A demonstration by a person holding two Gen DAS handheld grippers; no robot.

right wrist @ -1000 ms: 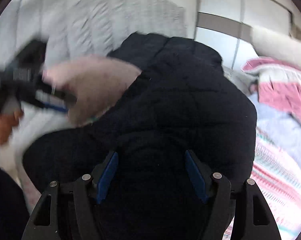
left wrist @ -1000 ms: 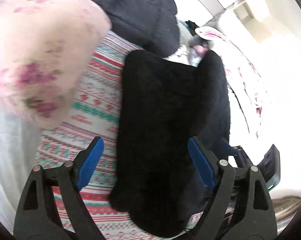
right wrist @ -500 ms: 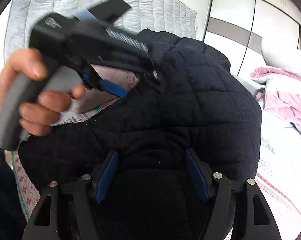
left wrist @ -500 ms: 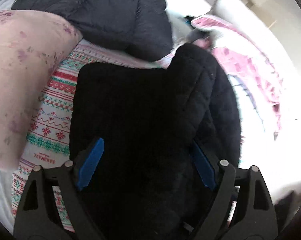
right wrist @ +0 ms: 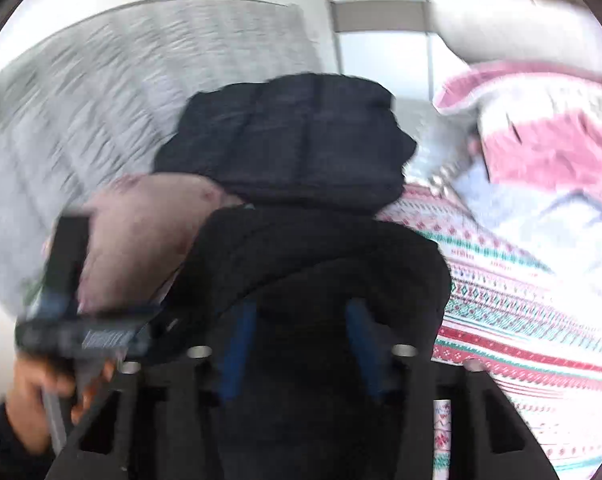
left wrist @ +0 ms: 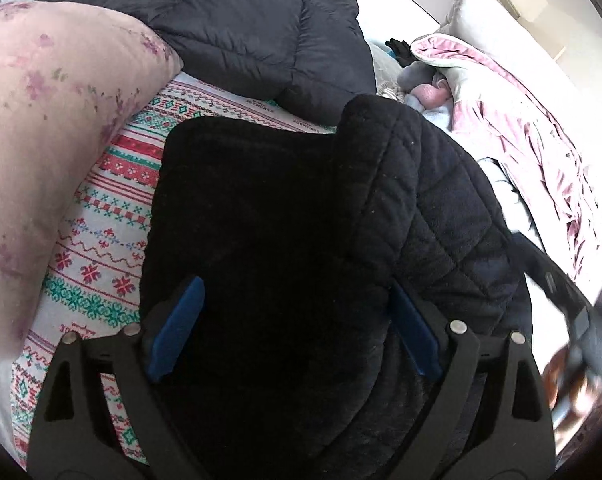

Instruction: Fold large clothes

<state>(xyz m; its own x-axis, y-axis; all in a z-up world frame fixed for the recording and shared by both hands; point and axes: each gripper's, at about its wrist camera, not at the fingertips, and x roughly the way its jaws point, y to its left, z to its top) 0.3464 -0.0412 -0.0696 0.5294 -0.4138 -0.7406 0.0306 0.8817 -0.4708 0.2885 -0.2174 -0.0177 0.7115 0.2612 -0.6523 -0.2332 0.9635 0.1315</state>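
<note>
Your left claw (left wrist: 293,328) opening wide around the black jacket (left wrist: 285,220) on the bed (left wrist: 113,208), your right claw (right wrist: 297,348) closing with jacket cloth between its fingers.

Bare strip of patterned bedsheet (left wrist: 101,236) left of black jacket (left wrist: 285,240) gives passage, hemmed by floral pillow (left wrist: 41,140). Dark puffer coat (left wrist: 241,28) blocks behind; pink blanket (left wrist: 541,140) crowds the right.

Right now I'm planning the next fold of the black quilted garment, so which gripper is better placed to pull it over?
Right. The right gripper is closing with the black quilted garment between its fingers; the left gripper is opening.
</note>
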